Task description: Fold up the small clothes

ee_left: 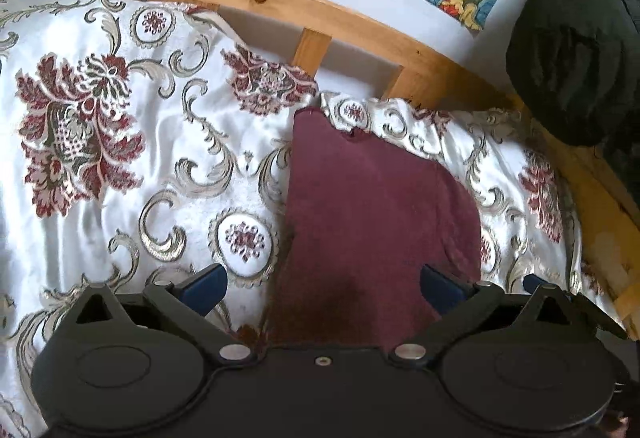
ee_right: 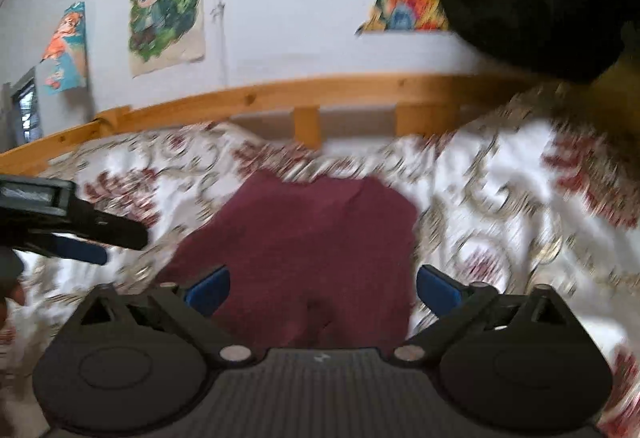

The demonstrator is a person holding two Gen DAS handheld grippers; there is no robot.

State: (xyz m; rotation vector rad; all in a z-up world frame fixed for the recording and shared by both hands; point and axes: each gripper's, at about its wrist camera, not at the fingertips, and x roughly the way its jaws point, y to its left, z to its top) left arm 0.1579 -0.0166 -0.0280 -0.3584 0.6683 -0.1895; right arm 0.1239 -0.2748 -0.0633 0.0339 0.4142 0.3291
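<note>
A small maroon garment [ee_left: 372, 222] lies flat on a white bedspread with a red flower pattern [ee_left: 120, 142]. My left gripper [ee_left: 324, 288] is open just above the garment's near edge, its left fingertip over the bedspread. In the right wrist view, which is blurred by motion, the same garment [ee_right: 312, 238] lies ahead. My right gripper [ee_right: 322, 288] is open over the garment's near edge and holds nothing. The left gripper [ee_right: 76, 234] shows at the left edge of that view.
A wooden bed rail [ee_left: 280, 4] runs along the far side of the bed, against a white wall with colourful posters [ee_right: 166, 4]. A black bundle of cloth [ee_left: 576, 54] hangs at the right, above the rail.
</note>
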